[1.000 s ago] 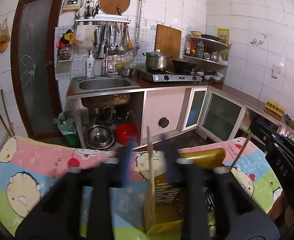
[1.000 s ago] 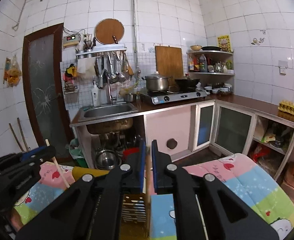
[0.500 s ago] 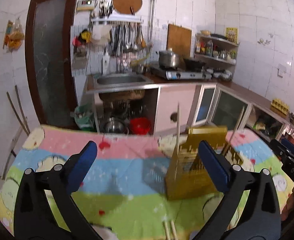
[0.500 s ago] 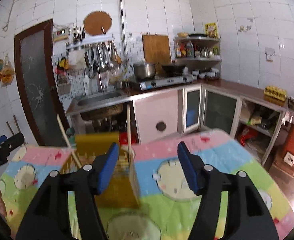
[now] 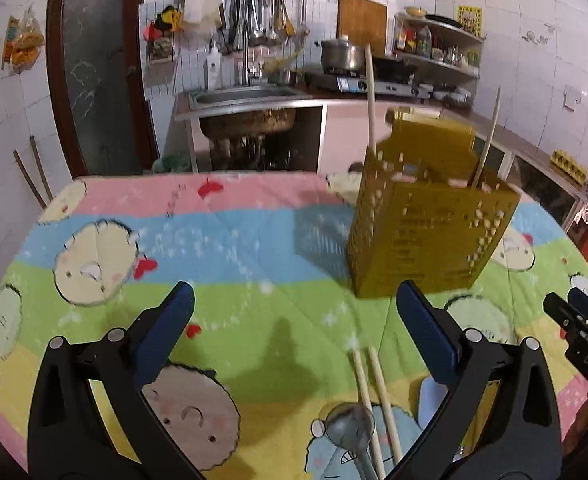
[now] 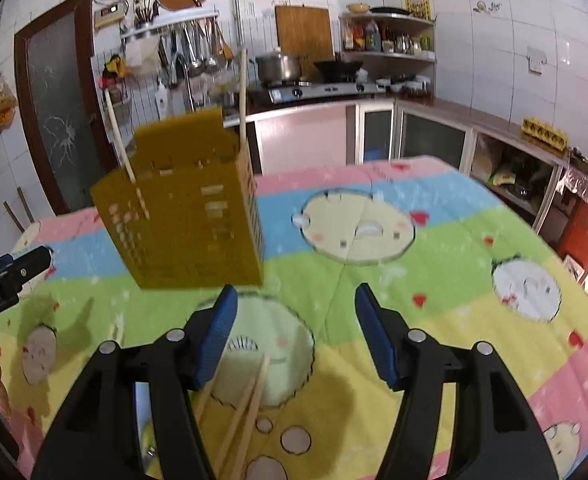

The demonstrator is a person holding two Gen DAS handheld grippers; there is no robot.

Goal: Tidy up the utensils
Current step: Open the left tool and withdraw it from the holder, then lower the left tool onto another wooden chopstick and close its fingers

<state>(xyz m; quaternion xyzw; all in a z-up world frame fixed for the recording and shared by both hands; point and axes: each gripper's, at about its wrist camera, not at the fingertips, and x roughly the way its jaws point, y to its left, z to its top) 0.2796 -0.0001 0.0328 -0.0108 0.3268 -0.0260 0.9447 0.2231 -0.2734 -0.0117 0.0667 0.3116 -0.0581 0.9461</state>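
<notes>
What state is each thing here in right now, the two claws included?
Left gripper: open, empty.
Right gripper: open, empty.
Holder: upright on the cloth, two chopsticks in it.
Loose chopsticks: lying flat on the cloth.
Spoon: lying flat beside them.
Cloth: spread flat.
</notes>
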